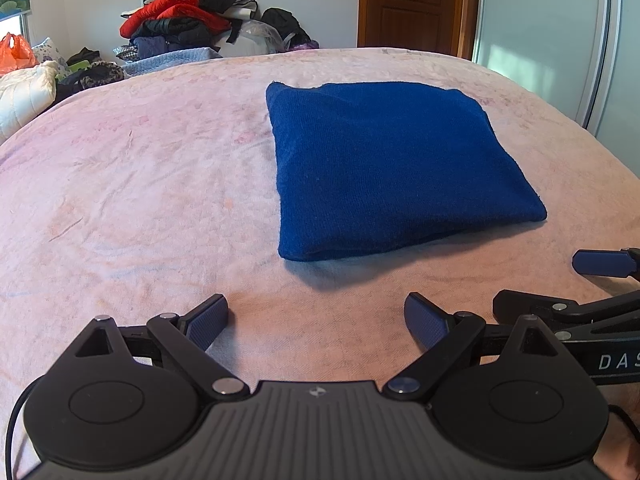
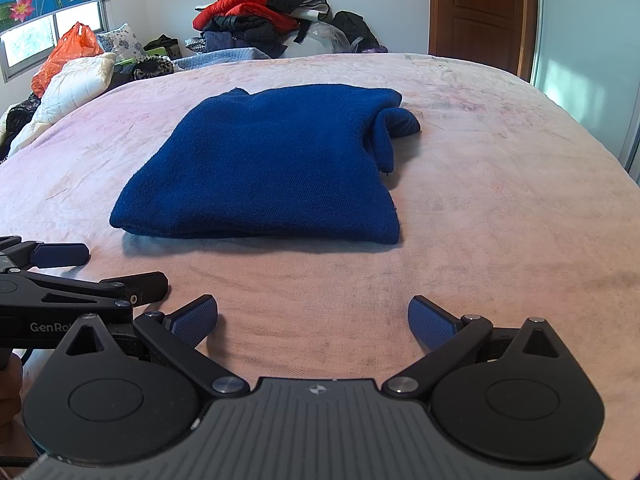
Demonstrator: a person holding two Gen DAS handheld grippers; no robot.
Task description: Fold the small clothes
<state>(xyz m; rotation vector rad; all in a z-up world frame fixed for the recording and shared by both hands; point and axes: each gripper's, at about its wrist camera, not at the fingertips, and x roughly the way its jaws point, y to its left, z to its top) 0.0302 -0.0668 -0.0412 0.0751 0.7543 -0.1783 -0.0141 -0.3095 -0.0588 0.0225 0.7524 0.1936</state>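
Note:
A dark blue knit garment [image 1: 392, 168] lies folded into a rough square on the pink bed cover [image 1: 140, 200]. In the right wrist view the garment [image 2: 264, 164] shows a loose flap sticking out at its far right corner. My left gripper [image 1: 316, 320] is open and empty, hovering over the cover in front of the garment, apart from it. My right gripper [image 2: 314, 320] is open and empty too, just in front of the garment. Each gripper shows at the edge of the other's view.
A heap of clothes [image 1: 188, 20] with a red jacket [image 2: 240, 8] is piled behind the bed. White bedding [image 2: 76, 80] and an orange bag [image 2: 68, 48] lie at the left. A wooden door [image 1: 412, 4] and wardrobe panel [image 1: 552, 40] stand at the right.

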